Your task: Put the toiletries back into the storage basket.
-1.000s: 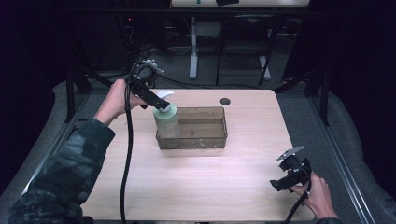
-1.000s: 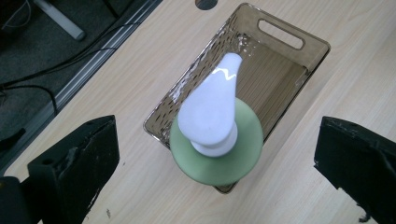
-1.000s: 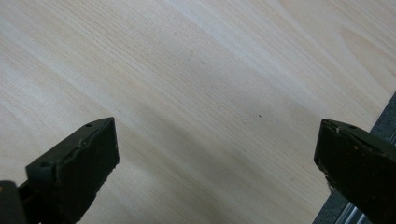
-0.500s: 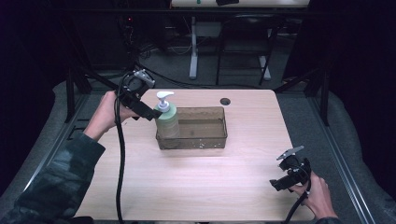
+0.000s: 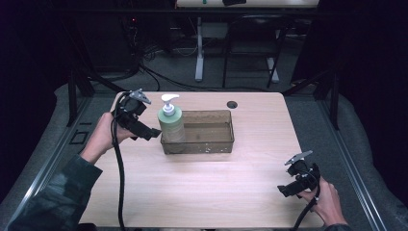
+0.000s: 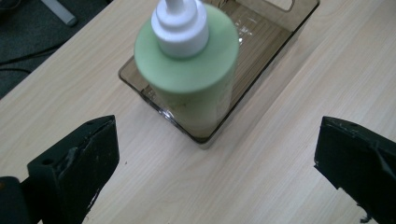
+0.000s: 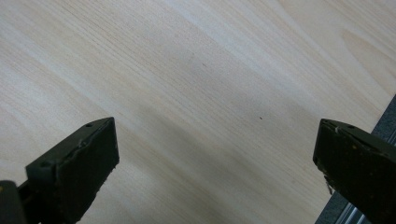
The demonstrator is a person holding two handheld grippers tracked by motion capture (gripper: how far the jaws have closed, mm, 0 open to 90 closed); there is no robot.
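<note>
Green pump bottle [image 5: 171,124] stands upright in the left end of the clear brown bin [image 5: 211,144], which sits on the desk [image 5: 202,187] somewhat toward the far edge and left of centre.

Left tool [image 5: 153,132] hangs just beside the bin's left end, jaws wide apart and empty; in the left gripper view the bottle [image 6: 189,70] sits between and beyond the two jaws, untouched. Right tool [image 5: 285,188] is near the desk's near right corner, jaws likewise spread with nothing between them, bare wood beneath.

Risks, as judged:
- The bottle is tall and likely top-heavy with its white pump [image 5: 169,101]; a sideways knock from the left tool could tip it against the bin wall
- The bin looks light; a push could slide it across the desk
- The left cable [image 5: 118,163] trails across the desk's near left area and could snag
</note>
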